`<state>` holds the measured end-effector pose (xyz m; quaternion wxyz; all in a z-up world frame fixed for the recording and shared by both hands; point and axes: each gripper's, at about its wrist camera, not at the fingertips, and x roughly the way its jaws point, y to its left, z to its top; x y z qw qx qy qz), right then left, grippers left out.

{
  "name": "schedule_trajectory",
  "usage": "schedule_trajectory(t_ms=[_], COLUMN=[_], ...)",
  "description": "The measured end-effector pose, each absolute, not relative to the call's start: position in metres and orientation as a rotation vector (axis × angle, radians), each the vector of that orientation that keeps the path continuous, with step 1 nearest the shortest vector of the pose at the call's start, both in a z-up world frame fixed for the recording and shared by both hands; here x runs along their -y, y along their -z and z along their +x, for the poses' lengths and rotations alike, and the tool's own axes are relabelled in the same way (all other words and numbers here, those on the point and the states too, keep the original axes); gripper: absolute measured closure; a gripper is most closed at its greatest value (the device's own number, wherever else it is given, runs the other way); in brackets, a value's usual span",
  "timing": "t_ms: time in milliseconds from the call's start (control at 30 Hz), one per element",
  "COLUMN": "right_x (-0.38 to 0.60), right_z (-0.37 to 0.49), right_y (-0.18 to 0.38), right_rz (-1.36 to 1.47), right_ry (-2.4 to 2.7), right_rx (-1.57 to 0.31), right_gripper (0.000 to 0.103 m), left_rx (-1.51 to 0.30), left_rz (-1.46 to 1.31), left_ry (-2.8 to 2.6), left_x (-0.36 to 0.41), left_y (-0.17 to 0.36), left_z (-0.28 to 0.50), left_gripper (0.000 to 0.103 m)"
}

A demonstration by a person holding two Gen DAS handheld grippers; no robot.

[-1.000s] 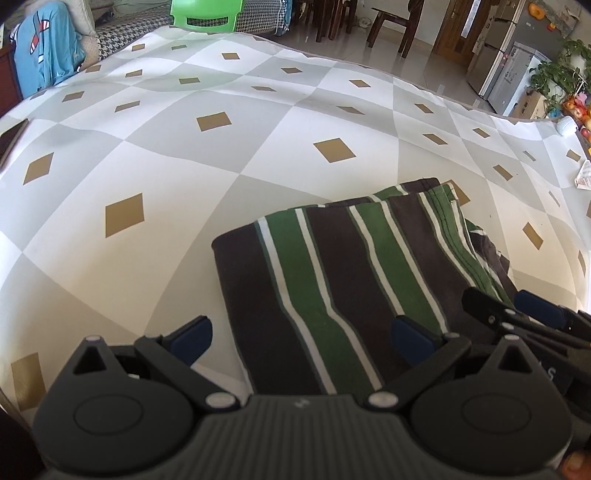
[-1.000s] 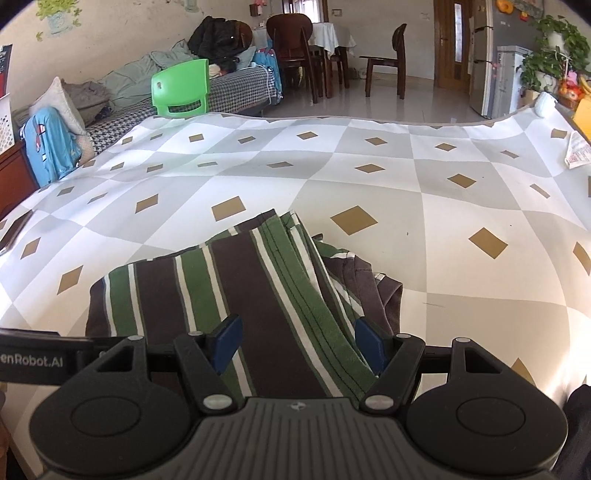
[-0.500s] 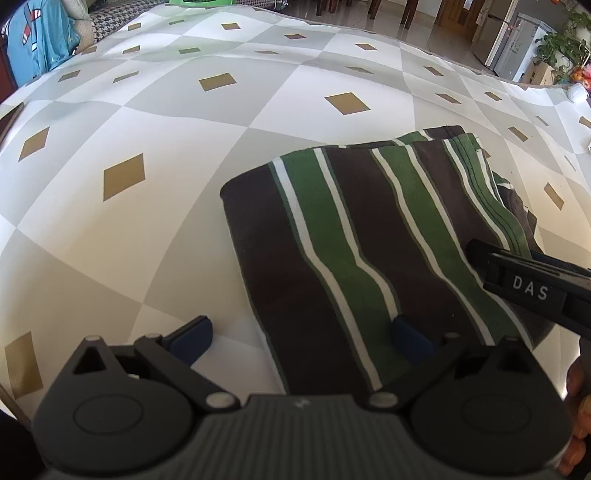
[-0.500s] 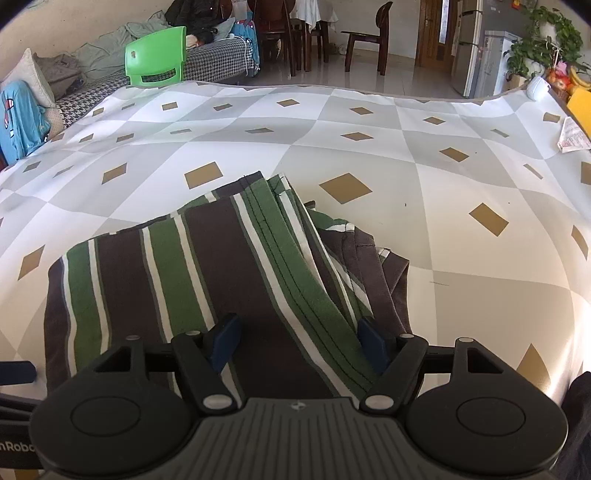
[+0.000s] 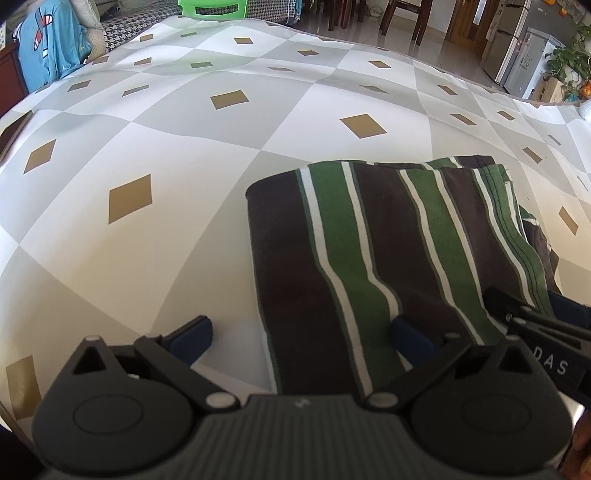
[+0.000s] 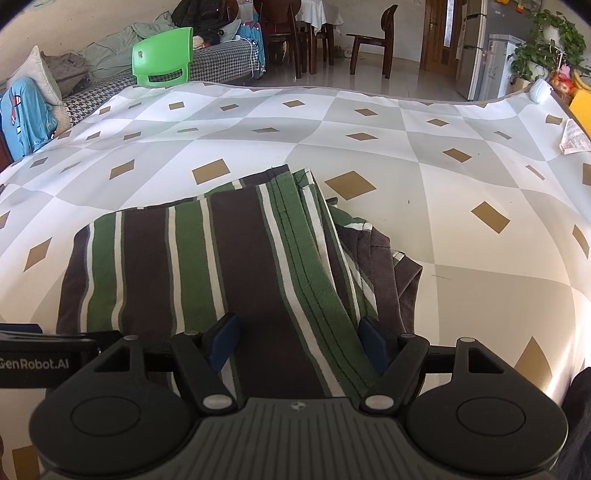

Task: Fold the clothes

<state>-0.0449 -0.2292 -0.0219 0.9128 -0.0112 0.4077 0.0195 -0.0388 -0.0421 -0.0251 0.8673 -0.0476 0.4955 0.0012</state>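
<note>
Both grippers, left gripper [image 5: 301, 338] and right gripper [image 6: 299, 341], are held unclenched over the striped shirt [image 6: 207, 258], whose loose layered right edge could be dragged askew if only the top layer is pinched.

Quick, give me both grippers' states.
Left gripper: open, holding nothing.
Right gripper: open over the folded green-and-brown striped garment, holding nothing.

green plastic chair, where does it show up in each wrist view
Left wrist view: the green plastic chair is cut off at the top edge, left of centre, beyond the far edge of the diamond-patterned cloth.
Right wrist view: the chair stands upper left, whole back visible.
Shared landmark: the folded striped garment lies on the cloth in both views.
</note>
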Motion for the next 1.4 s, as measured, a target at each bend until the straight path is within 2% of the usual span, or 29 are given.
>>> schedule_trajectory(t_ms=[500, 700, 1400], right_x=[0.218, 0.214, 0.166], right_z=[-0.049, -0.046, 0.000], right_y=[0.021, 0.023, 0.028], right_rz=[-0.017, -0.029, -0.068], right_ry=[-0.107, -0.134, -0.230], right_rx=[-0.848, -0.852, -0.851], right_gripper=[0.028, 0.021, 0.021], left_rx=[-0.999, -1.007, -1.005], left_rz=[-0.130, -0.144, -0.092], left_ry=[-0.045, -0.065, -0.069], left_x=[0.023, 0.017, -0.004], left_y=[0.027, 0.024, 0.015], left_z=[-0.016, -0.019, -0.041], left_gripper=[0.000, 0.000, 0.000])
